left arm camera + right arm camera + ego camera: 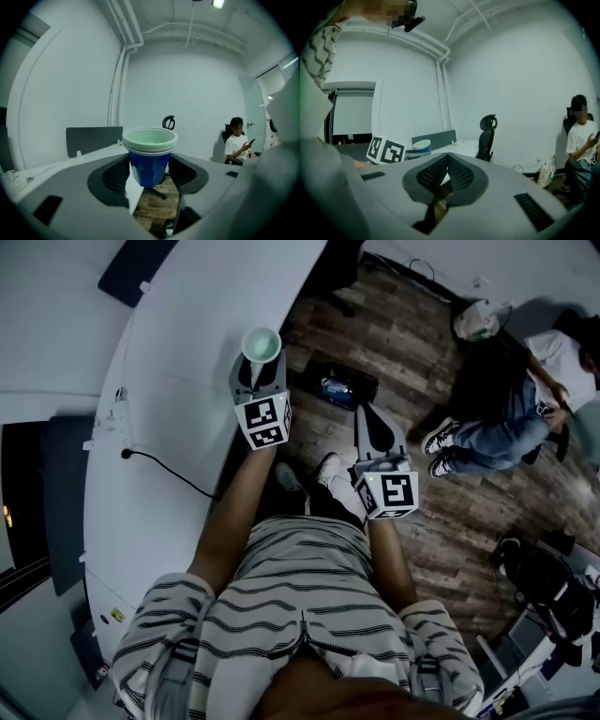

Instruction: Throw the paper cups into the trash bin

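A stack of blue paper cups (149, 161) with pale rims stands upright between the pads of my left gripper (149, 174), which is shut on it. From the head view the cups (261, 344) hang over the rounded edge of the white desk (178, 381), in my left gripper (259, 371). My right gripper (368, 416) is out over the wooden floor to the right, with its jaws together and nothing between them (447, 164). The right gripper view also catches the cups (422, 145) and the left gripper's marker cube (386, 151) at the left.
A dark open container (343, 387) with something blue inside sits on the floor between the two grippers. A black office chair (487, 136) stands by the desk. A seated person (511, 423) is at the right, with a bag (476, 320) nearby. A cable (173, 474) runs across the desk.
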Action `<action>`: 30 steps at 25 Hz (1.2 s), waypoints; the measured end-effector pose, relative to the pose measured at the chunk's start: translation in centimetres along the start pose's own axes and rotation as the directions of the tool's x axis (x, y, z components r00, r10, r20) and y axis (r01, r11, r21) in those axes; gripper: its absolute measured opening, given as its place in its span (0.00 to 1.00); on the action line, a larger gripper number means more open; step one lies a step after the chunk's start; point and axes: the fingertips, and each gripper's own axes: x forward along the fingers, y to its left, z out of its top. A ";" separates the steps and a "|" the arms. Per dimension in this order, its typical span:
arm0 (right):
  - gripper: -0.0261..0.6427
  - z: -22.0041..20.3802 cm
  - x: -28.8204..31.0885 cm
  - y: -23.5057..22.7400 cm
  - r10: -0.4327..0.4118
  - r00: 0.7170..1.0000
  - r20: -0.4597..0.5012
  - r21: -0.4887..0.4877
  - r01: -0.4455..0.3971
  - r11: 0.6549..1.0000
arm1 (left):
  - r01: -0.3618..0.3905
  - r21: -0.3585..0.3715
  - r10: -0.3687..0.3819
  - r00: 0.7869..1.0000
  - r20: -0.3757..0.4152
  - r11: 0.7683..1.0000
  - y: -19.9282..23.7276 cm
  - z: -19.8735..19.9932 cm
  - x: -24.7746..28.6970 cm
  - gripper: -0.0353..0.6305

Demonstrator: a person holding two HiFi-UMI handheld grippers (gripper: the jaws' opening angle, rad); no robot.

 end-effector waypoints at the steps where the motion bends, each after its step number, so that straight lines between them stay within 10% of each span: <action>1: 0.06 0.1 -0.2 -0.2 -0.006 1.000 0.002 0.001 0.006 1.000 | 0.006 -0.005 -0.006 1.000 0.000 1.000 -0.4 0.2 -0.2 0.46; 30: 0.06 3.7 -2.7 -4.7 -0.174 0.982 0.077 -0.012 0.175 0.985 | 0.345 0.005 -0.345 0.938 0.035 0.939 -10.0 5.3 -4.8 0.46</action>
